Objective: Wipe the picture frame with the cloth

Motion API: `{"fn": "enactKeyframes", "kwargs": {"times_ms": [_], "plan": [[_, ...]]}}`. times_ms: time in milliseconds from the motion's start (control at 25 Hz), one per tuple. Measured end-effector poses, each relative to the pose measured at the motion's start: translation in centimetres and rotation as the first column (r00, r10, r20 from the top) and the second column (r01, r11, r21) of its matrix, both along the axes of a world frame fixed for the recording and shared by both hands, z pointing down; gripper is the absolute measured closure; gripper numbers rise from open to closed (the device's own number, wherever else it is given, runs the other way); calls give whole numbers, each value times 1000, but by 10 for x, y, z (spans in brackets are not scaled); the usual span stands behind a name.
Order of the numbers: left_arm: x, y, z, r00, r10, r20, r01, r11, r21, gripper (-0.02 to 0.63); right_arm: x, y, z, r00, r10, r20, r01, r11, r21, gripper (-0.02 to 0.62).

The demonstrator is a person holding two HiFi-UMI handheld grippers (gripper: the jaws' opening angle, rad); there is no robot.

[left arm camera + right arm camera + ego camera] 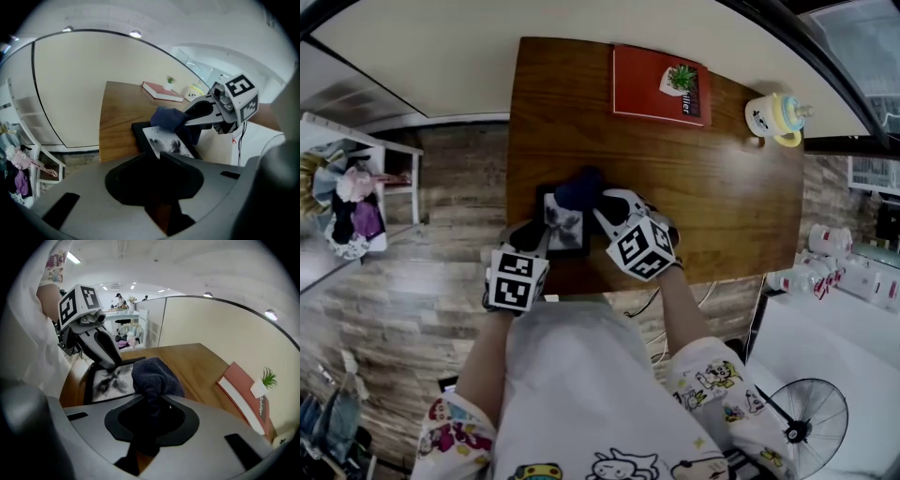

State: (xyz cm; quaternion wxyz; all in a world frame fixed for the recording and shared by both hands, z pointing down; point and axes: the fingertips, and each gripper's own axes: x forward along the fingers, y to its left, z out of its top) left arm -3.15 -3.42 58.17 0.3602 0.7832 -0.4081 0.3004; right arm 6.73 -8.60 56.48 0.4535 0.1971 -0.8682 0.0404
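A black picture frame (563, 225) with a grey flower print lies on the brown table (722, 206) near its front edge. My left gripper (539, 236) is shut on the frame's near left edge; in the left gripper view the frame (164, 139) runs in between the jaws. A dark blue cloth (579, 189) is bunched in my right gripper (600, 202), which is shut on it. The cloth (152, 373) rests on the frame's far right part (108, 380), beside my left gripper's fingers (104, 350).
A red book (661, 84) with a small potted plant on it lies at the table's far edge. To its right stands a yellow-and-white cup (776, 117). On the floor are a fan (806, 427), bottles (825, 258) and a white shelf (356, 202).
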Motion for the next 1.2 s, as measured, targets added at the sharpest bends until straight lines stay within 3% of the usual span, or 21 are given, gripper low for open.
{"fn": "enactKeyframes", "kwargs": {"times_ms": [320, 600, 880, 1200], "plan": [[1, -1, 1, 1000, 0, -1, 0, 1000, -2, 515, 25, 1, -1, 996, 87, -26, -87, 996, -5, 538], [0, -1, 1, 1000, -9, -5, 9, 1000, -1, 515, 1, 8, -47, 975, 163, 152, -163, 986, -12, 538], [1, 0, 1, 1000, -15, -8, 15, 1000, 3, 515, -51, 29, -60, 940, 166, 299, -141, 985, -103, 538], [0, 0, 2, 1000, -17, -14, 17, 1000, 3, 515, -82, 41, -17, 957, 182, 226, -131, 966, -223, 538]]}}
